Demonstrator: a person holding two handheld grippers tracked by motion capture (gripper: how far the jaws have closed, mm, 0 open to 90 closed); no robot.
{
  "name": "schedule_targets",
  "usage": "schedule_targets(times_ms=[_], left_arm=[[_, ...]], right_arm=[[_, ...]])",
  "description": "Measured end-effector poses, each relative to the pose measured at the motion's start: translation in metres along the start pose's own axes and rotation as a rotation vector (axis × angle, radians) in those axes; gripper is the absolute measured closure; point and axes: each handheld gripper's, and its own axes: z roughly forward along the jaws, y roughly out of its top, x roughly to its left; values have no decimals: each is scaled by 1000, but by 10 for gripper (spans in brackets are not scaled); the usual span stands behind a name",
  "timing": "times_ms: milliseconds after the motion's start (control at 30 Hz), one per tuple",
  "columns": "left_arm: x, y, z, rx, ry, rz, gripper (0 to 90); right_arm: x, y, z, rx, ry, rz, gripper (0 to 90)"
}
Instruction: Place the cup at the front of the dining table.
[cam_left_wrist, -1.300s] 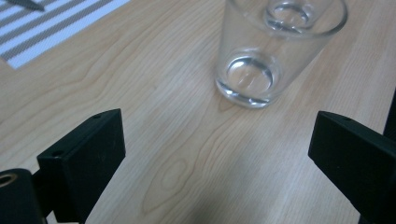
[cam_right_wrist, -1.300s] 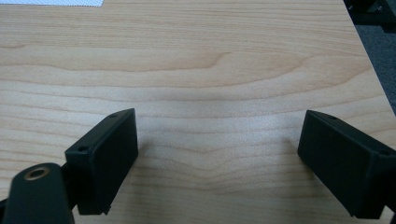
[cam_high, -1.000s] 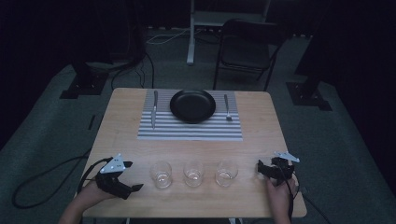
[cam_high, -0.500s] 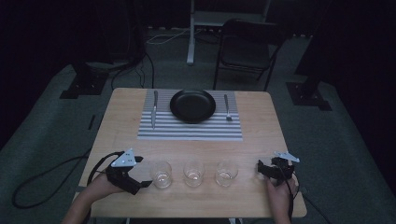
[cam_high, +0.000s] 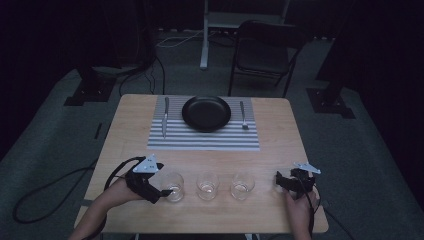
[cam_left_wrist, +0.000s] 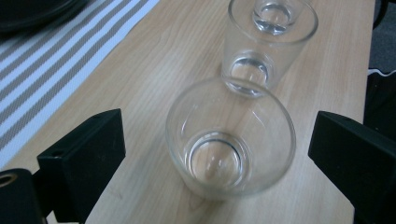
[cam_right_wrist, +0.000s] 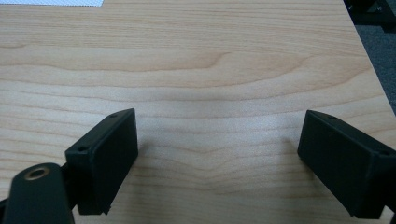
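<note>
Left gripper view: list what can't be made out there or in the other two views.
- Third clear drinking glass: left gripper view, cut off by the top edge, partly behind the middle glass.
- Round black plate: same view, cropped at the corner.
- Left gripper: high view, too dim and small to judge its gap from the nearest glass.
- Right gripper: fingers cut by the bottom edge.

Item: I log three clear, empty glasses — left glass (cam_high: 173, 186), middle glass (cam_high: 207, 185), right glass (cam_high: 242, 186) — upright in a row on the bench's (cam_high: 200, 160) near edge, apart.
</note>
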Motion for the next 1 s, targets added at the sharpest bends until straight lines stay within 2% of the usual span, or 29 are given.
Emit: schedule_targets(times_ms=[233, 267, 333, 533, 733, 867, 1000], left_arm=[[1, 10, 8, 6, -12, 15, 43], [-1, 17, 13, 13, -12, 30, 43], [-2, 20, 15, 8, -18, 35, 43], [-5, 31, 25, 33, -25, 57, 43], [-13, 43, 33, 22, -51, 76, 43], [-15, 51, 41, 46, -63, 100, 43], [-16, 57, 47, 56, -71, 108, 43]], right_arm=[[0, 0, 0, 0, 0, 0, 117], [0, 0, 0, 0, 0, 0, 117], [0, 0, 0, 0, 0, 0, 117], [0, 0, 0, 0, 0, 0, 116], [0, 0, 0, 0, 0, 0, 117], [0, 0, 0, 0, 0, 0, 117], [0, 0, 0, 0, 0, 0, 117]])
